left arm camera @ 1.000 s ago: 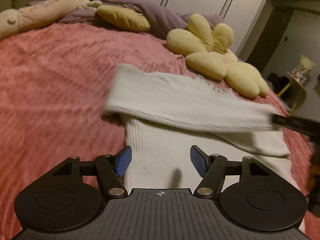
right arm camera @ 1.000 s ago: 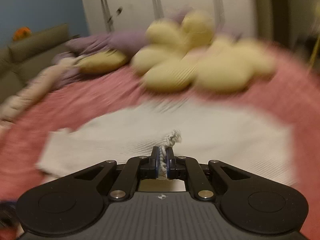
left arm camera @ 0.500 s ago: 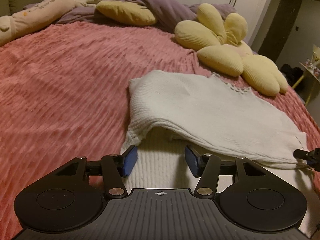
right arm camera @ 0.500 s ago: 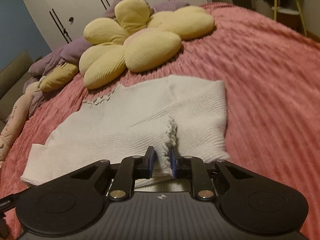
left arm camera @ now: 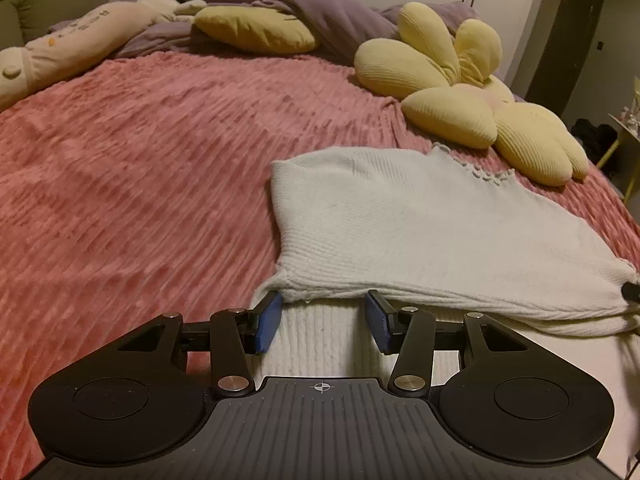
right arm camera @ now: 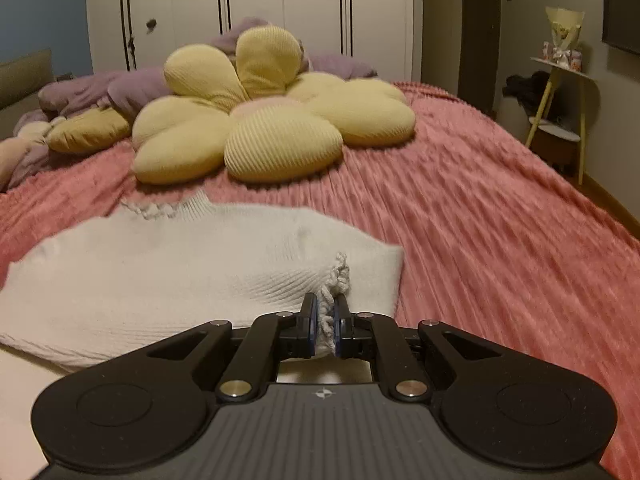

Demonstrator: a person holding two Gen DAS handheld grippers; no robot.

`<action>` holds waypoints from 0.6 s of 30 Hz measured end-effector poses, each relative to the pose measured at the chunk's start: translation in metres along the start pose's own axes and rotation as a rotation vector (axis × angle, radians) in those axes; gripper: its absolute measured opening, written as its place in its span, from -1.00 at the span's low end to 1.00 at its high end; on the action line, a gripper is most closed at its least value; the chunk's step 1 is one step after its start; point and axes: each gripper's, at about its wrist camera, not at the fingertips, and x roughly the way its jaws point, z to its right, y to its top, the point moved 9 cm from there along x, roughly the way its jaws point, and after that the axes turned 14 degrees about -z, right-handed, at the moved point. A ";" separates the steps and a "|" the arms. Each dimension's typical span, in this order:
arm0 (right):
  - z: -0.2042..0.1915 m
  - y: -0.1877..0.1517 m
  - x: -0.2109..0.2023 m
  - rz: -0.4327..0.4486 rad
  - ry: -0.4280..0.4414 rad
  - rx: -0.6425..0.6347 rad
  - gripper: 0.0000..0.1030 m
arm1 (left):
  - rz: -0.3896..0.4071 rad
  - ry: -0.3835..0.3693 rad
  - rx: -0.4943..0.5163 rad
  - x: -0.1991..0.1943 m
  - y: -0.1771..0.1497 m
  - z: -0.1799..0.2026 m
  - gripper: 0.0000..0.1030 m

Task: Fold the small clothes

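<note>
A small white knit sweater (left arm camera: 420,236) lies on the pink bedspread (left arm camera: 140,168), its upper part folded over the lower part. My left gripper (left arm camera: 322,322) is open, its blue pads either side of the ribbed lower layer at the fold's near left corner, gripping nothing. My right gripper (right arm camera: 325,322) is shut on the sweater's (right arm camera: 180,276) scalloped edge at the near right corner, low over the bed. Its tip (left arm camera: 632,291) shows at the right edge of the left wrist view.
A yellow flower-shaped cushion (right arm camera: 260,120) lies just beyond the sweater. A purple duvet (left arm camera: 280,4), a yellow pillow (left arm camera: 252,32) and a long plush toy (left arm camera: 72,44) lie at the head of the bed. A side table (right arm camera: 560,92) stands right of the bed.
The right gripper carried the sweater's edge across and down, so the lifted layer now lies folded flat. The left gripper stayed open and moved closer to the fold's corner.
</note>
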 end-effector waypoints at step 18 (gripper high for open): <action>-0.043 0.010 -0.007 0.022 0.051 -0.091 -0.53 | 0.113 0.010 0.074 -0.006 0.041 0.045 0.50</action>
